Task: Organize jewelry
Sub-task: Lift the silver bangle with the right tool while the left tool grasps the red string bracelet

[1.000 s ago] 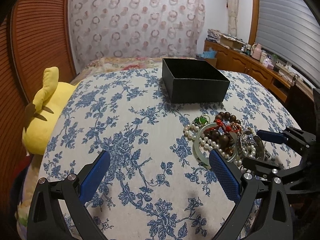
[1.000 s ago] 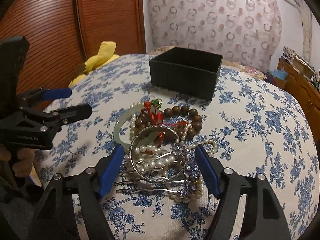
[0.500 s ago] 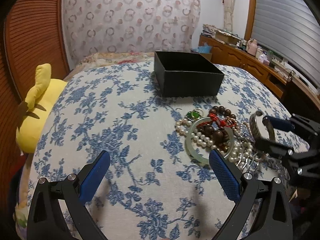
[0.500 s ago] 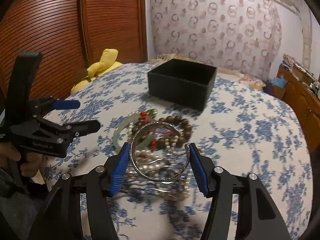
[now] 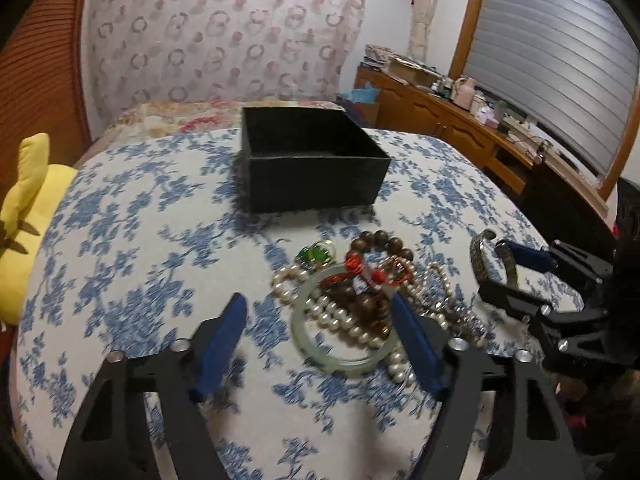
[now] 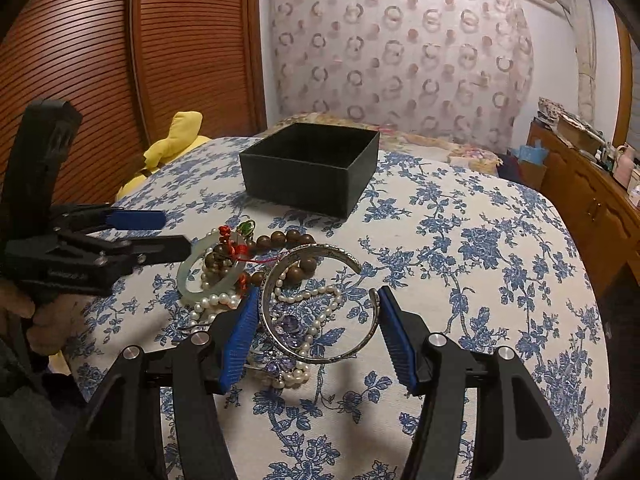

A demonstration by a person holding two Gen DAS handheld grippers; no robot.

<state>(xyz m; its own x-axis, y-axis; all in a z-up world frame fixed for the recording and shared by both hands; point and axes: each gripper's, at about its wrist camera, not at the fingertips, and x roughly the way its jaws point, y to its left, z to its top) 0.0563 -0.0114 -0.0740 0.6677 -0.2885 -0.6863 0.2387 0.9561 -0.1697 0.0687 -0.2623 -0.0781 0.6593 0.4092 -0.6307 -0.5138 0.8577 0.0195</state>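
My right gripper (image 6: 316, 304) is shut on a silver cuff bangle (image 6: 320, 256) and holds it above the jewelry pile; it also shows in the left wrist view (image 5: 478, 256). The pile holds a pale green jade bangle (image 5: 308, 344), pearl strands (image 5: 340, 316), brown wooden beads (image 5: 380, 240) and a red-tasselled piece. An open black box (image 5: 312, 168) stands beyond the pile on the blue-flowered cloth; it also shows in the right wrist view (image 6: 312, 168). My left gripper (image 5: 320, 312) is open and empty, low over the near edge of the pile.
A yellow plush toy (image 5: 24, 216) lies at the left edge of the cloth. A wooden sideboard (image 5: 460, 120) with clutter runs along the right under a shuttered window. A wooden louvred door (image 6: 120, 60) stands on the left.
My right gripper closed on the silver bangle and lifted it off the pile. My left gripper moved forward toward the pile.
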